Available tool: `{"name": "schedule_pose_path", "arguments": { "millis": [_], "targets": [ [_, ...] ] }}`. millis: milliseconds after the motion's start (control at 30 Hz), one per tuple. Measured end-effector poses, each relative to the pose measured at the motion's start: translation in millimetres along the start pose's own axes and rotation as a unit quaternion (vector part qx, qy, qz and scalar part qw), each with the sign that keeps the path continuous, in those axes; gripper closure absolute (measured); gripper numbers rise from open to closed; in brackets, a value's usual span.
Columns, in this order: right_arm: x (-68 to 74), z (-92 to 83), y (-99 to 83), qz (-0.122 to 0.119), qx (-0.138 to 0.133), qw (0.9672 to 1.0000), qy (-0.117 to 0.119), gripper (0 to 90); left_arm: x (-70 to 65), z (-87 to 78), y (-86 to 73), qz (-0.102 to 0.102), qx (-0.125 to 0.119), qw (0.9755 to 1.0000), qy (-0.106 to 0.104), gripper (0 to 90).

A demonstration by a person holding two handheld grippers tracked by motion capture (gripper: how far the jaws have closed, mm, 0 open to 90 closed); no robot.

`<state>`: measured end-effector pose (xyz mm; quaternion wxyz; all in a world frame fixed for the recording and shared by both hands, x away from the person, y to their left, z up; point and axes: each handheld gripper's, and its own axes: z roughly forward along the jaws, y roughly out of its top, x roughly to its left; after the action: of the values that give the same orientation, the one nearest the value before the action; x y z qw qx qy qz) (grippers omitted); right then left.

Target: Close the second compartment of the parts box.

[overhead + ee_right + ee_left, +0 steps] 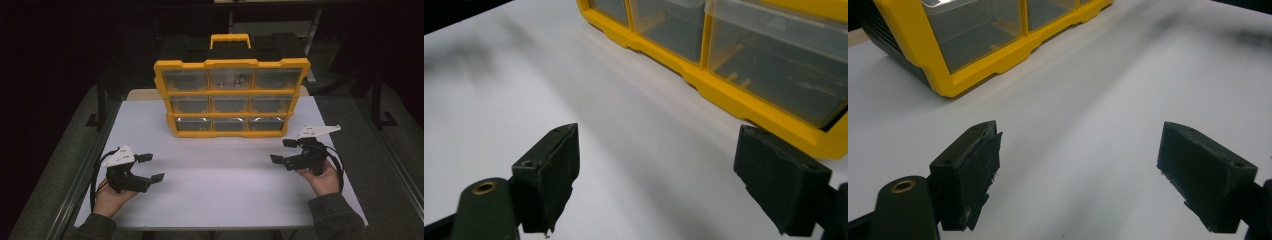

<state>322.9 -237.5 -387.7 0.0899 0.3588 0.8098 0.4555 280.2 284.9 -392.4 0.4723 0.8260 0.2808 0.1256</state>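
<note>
— Dark room all round, and a white table [220, 190] lit in the middle of the high view. What stands on it?

— Just a yellow organizer box [231, 97] with nine clear drawers, upright at the upper centre of the frame, black handle frame on top. It sits at the far part of the table, well apart from both tools.

— And the tools?

— Left gripper [151, 167] is at the lower left, right gripper [282, 151] at the lower right, each held in a hand. Both are spread wide and empty; in the two gripper views you see bare table between the black jaws.

— So what step is this?

— I'd judge it's the start: neither tool has approached the box. In the left gripper view the box's bottom corner [973, 45] sits upper left; in the right gripper view its bottom row [744, 60] runs along the upper right.

— Next move?

— Probably reaching forward to a drawer front, lining the jaws on its lip, maybe steadying the box with the other tool so it doesn't tip.

— Anything unclear?

— The top middle drawer [231, 80] holds a couple of small roundish bits, too small to name. Other drawers look empty, but glare hides much. Drawer pulls are hard to make out.
</note>
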Motion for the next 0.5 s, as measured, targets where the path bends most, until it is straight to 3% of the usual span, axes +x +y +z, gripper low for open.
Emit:
{"name": "schedule_pose_path", "arguments": {
  "millis": [267,500],
  "targets": [
    [0.3,0.6,-15.9,0.001,0.004,0.9999,-0.009,16.1,-2.5,1.6,-5.0,-0.003,0.003,1.0,0.001,17.0],
    [1.2,-5.2,-24.0,0.006,-0.009,0.9998,-0.015,16.0,-2.7,1.2,-10.7,0.0,0.014,0.9999,0.006,17.0]
  ]
}}
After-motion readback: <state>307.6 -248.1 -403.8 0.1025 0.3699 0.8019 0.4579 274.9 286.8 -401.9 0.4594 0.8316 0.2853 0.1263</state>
